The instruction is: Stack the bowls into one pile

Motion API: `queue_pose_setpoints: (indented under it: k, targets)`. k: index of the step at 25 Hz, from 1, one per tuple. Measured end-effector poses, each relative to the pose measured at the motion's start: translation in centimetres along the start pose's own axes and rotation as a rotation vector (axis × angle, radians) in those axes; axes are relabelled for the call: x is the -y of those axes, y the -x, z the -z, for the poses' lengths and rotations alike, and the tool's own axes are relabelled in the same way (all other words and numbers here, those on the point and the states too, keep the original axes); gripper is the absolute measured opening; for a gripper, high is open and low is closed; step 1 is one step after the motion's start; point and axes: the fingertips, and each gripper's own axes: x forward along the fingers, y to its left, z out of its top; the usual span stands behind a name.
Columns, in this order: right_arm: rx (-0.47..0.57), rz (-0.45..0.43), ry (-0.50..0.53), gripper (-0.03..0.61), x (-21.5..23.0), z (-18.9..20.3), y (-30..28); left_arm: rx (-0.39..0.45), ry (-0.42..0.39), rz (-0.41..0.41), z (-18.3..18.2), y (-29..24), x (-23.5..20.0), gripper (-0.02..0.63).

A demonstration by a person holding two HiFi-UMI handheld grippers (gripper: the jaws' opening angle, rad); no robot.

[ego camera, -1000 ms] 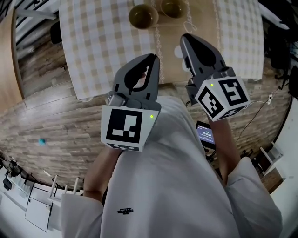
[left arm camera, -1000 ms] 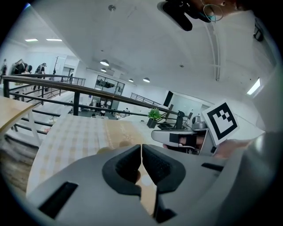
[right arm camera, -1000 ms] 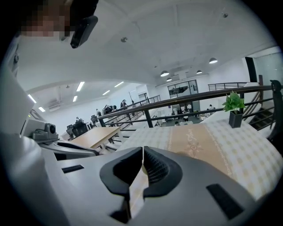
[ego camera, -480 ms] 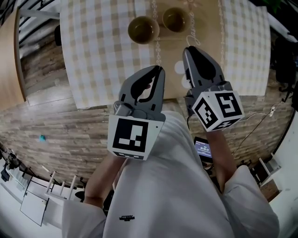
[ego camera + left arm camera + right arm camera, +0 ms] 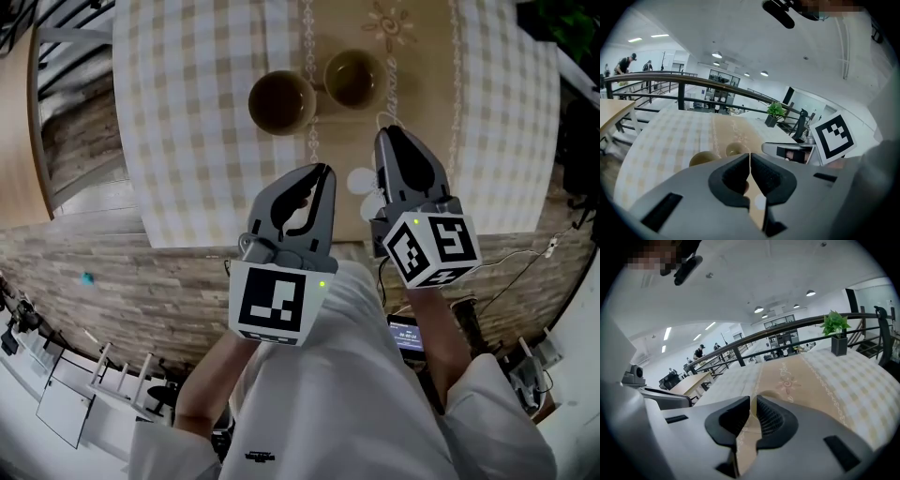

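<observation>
Two olive-brown bowls stand side by side on the table's tan runner, the left bowl (image 5: 281, 101) a little nearer than the right bowl (image 5: 353, 78). Both are empty and apart from each other. My left gripper (image 5: 323, 172) is shut on nothing over the table's near edge, short of the left bowl. My right gripper (image 5: 386, 134) is shut too, just below the right bowl. In the left gripper view both bowls (image 5: 704, 158) (image 5: 734, 149) show past the shut left gripper (image 5: 749, 154). The right gripper view shows its gripper (image 5: 753, 398) closed over the runner, with no bowl clearly visible.
A checked cloth (image 5: 187, 112) covers the table on both sides of the runner. A small white disc (image 5: 361, 181) lies between the grippers. A potted plant (image 5: 834, 324) stands at the far end. A railing and wooden floor (image 5: 84, 253) lie beyond the table's edge.
Both grippers have moved forward toward the bowls, which now sit lower in the head view. Both stay shut.
</observation>
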Motion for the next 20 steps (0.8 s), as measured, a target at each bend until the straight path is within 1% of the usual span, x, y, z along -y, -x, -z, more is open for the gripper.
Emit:
queue_pose_setpoints:
  k: [1,2,5,7,14,20]
  targets:
    - [-0.010,0.016,-0.005,0.040,0.8,0.2,-0.5,-0.022,0.000,-0.001,0.3,-0.7,0.0,0.028]
    - [-0.021,0.029,-0.009,0.040,1.5,0.5,-1.0,-0.027,0.005,-0.005,0.3,-1.4,-0.1,0.028]
    - [-0.042,0.047,-0.032,0.040,3.1,1.1,-2.6,0.008,0.025,-0.026,-0.1,-3.6,-0.4,0.028]
    - [-0.051,0.060,-0.045,0.040,4.1,1.4,-3.6,0.008,0.035,-0.034,0.0,-4.8,-0.6,0.028]
    - [-0.065,0.098,-0.075,0.040,7.1,2.0,-6.8,-0.030,0.070,-0.055,1.7,-8.1,-1.4,0.028]
    - [-0.088,0.126,-0.068,0.041,8.9,3.0,-9.1,-0.048,0.106,-0.076,2.6,-10.4,-2.5,0.028]
